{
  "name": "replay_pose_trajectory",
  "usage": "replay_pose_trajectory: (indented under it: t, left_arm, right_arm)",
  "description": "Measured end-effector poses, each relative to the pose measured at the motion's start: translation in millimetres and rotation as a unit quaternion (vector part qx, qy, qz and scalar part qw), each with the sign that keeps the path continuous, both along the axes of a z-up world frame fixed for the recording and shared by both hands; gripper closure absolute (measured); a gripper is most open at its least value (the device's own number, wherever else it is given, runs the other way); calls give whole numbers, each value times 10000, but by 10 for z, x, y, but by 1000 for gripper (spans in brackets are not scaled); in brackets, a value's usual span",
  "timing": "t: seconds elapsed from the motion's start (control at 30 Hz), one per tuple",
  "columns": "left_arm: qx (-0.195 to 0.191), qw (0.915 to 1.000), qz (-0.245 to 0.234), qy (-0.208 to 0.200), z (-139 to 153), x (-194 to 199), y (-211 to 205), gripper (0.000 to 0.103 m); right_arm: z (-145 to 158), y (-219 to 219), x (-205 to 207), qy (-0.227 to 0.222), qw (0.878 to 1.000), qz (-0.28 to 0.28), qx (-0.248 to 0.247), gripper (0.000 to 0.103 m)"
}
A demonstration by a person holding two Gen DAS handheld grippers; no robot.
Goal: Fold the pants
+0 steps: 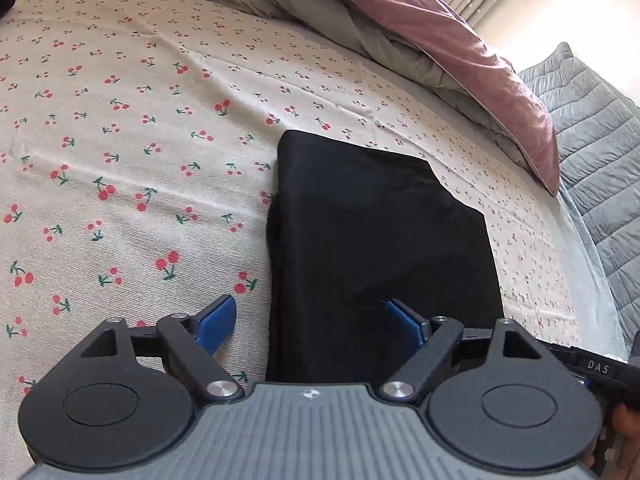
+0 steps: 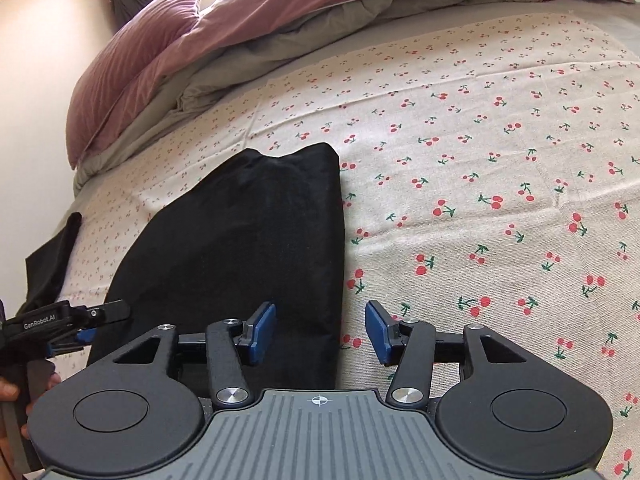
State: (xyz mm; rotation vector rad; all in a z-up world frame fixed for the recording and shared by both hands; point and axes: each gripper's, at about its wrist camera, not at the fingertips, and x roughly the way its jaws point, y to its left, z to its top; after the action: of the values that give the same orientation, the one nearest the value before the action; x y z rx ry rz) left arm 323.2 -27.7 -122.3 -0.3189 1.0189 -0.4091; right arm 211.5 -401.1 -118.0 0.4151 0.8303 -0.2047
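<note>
The black pants [image 1: 372, 248] lie folded into a compact flat stack on the cherry-print bed sheet [image 1: 120, 140]. My left gripper [image 1: 308, 320] is open and empty, hovering over the stack's near left edge. In the right wrist view the pants [image 2: 240, 248] sit left of centre. My right gripper [image 2: 320, 332] is open and empty over the stack's near right edge. The left gripper [image 2: 100, 312] also shows at the left edge of the right wrist view; part of the right one [image 1: 600, 368] shows in the left wrist view.
A bunched pink and grey duvet [image 1: 460, 52] lies along the far side of the bed. A grey quilted cover [image 1: 592, 128] is beyond the bed edge. A dark cloth [image 2: 52, 264] hangs at the bed's left edge. The sheet [image 2: 500, 200] spreads wide to the right.
</note>
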Motion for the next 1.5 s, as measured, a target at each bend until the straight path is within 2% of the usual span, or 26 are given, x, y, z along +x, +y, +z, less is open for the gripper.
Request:
replay_pose_trajectory:
  t: [0.13, 0.17, 0.2, 0.23, 0.27, 0.3, 0.33, 0.37, 0.4, 0.43, 0.47, 0.57, 0.7, 0.8, 0.87, 0.93, 0.97, 1.03, 1.17, 1.23, 1.37, 1.43, 1.5]
  left_arm:
    - [183, 9995, -185, -203, -32, 13, -147, 13]
    - [207, 9994, -118, -254, -34, 15, -165, 25]
    - [187, 9994, -53, -285, -31, 12, -175, 32]
    - [217, 9993, 25, -308, -22, 10, -179, 35]
    - [272, 9989, 64, -377, -11, 18, -195, 42]
    - [300, 9985, 102, -451, 18, 9, -192, 51]
    - [295, 9982, 161, -502, 37, 6, -187, 57]
    - [239, 9979, 208, -570, 72, 14, -174, 73]
    - [125, 9977, 212, -629, 107, 38, -137, 80]
    - [29, 9976, 233, -646, 134, 49, -117, 81]
    - [-48, 9972, 267, -691, 163, 61, -108, 83]
    - [36, 9947, 263, -997, 229, 89, -165, 85]
    - [-92, 9897, 420, -1362, 421, 204, -153, 86]
    - [-236, 9866, 463, -1548, 503, 374, -101, 85]
    - [-178, 9885, 528, -1406, 392, 493, -105, 84]
    - [194, 9903, 563, -1253, 177, 561, -171, 80]
    - [498, 9892, 585, -1250, 86, 575, -224, 70]
    - [791, 9859, 455, -1406, 30, 579, -284, 64]
    - [1089, 9786, 586, -1646, 116, 549, -310, 62]
    - [1044, 9795, 682, -1581, 122, 539, -266, 62]
    - [920, 9820, 852, -1412, 247, 476, -168, 62]
    - [1153, 9788, 822, -1482, 344, 397, -156, 62]
    - [1449, 9727, 859, -1596, 409, 307, -146, 62]
  right_arm:
    - [-153, -41, 37, -30, 9995, -41, 314, 54]
    - [-182, -29, 51, -88, 9994, -39, 340, 52]
    - [-194, -13, 62, -158, 9993, -20, 343, 52]
    - [-197, 2, 71, -200, 9993, -26, 330, 54]
    - [-198, 21, 80, -235, 9993, -17, 305, 59]
    - [-202, 52, 96, -226, 9995, 2, 207, 75]
    - [-195, 92, 111, -227, 9997, 27, 60, 81]
    - [-177, 127, 117, -249, 9997, 53, -46, 83]
    - [-136, 167, 128, -321, 9993, 85, -170, 90]
    - [-89, 200, 131, -409, 9987, 113, -270, 94]
    - [-24, 241, 136, -546, 9976, 156, -400, 95]
    - [161, 365, 170, -949, 9928, 283, -678, 96]
    - [339, 511, 309, -1348, 9827, 509, -1166, 96]
    - [403, 412, 488, -1482, 9821, 449, -1068, 96]
    - [349, 283, 647, -1389, 9857, 347, -888, 96]
    - [167, 143, 805, -1122, 9910, 202, -702, 95]
    - [83, 93, 854, -999, 9928, 121, -648, 94]
    - [-105, 21, 890, -742, 9952, -31, -641, 83]
    - [-105, 26, 859, -721, 9954, -104, -626, 82]
    - [-110, 20, 829, -667, 9960, -195, -556, 78]
    - [-97, 7, 745, -564, 9973, -379, -282, 77]
    - [-55, 47, 711, -434, 9980, -347, -314, 77]
    - [28, 107, 670, -345, 9971, -337, -587, 77]
